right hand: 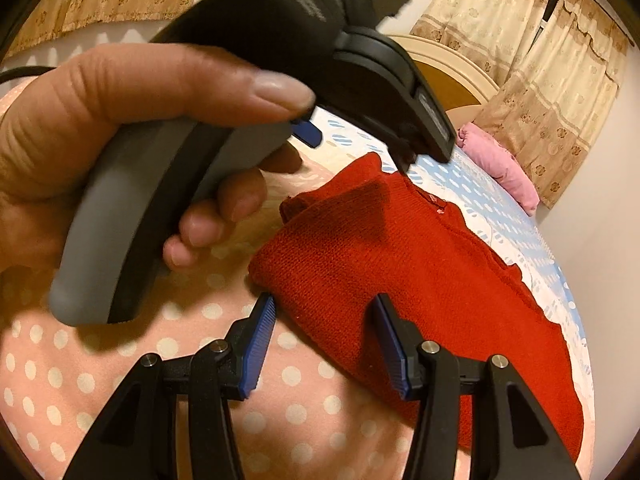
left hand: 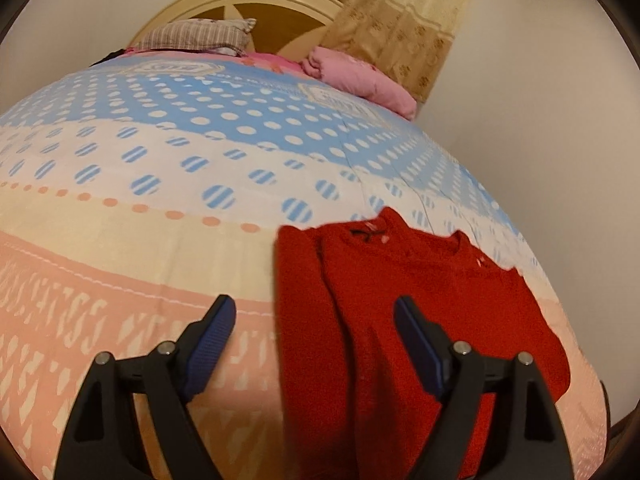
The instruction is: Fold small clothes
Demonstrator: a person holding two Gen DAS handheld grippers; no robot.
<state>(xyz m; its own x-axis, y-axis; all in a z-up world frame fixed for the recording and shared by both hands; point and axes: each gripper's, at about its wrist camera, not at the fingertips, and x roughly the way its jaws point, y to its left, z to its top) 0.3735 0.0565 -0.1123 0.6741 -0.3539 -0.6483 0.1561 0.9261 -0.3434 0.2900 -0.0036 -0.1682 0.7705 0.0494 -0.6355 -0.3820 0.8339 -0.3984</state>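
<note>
Left wrist view is filled by a bed (left hand: 160, 152) covered with a sheet of blue, white, cream and pink bands with dots. A red knitted sweater (left hand: 400, 300) is seen lying flat on the bed near its right edge, collar pointed toward the headboard (left hand: 248, 4), with one sleeve folded in along the left side. The left claw (left hand: 314, 328) is held wide apart with nothing between its blue pads; its right finger is seen over the sweater's body, its left finger over bare sheet. Whether either finger touches the fabric cannot be told.

At the head of the bed a striped pillow (left hand: 196, 34) is seen on the left and a bundled pink blanket (left hand: 360, 76) at the right corner, beside a beige curtain (left hand: 400, 20).

From the right wrist view, the right claw (right hand: 326, 332) is likewise spread wide and holds nothing. Its left pad is placed just beside the sweater's near edge, and its right finger is seen over the knit. The person's left hand (right hand: 120, 128) is shown close up, wrapped around the grey and black handle (right hand: 132, 216) of the other gripper, which hides much of the bed's far side. This handle and hand are blurred. The sweater's lower hem is cut off by the claw fingers in both views.
</note>
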